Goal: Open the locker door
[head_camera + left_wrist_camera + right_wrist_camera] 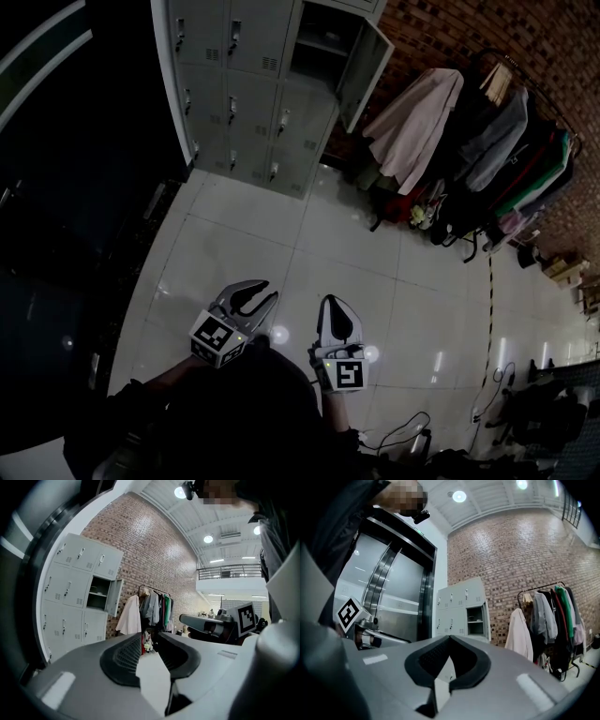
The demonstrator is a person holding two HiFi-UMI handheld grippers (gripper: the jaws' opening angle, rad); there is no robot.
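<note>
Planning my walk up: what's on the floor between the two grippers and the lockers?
Nothing: the head view shows bare white floor tiles from the left gripper and right gripper up to the lockers.

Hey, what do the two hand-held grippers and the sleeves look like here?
Both the left hand-held gripper and the right hand-held gripper are pale grey shells with black ribbed pads inside curved jaws. Each carries a cube of black-and-white square markers at the back. The sleeves are dark.
</note>
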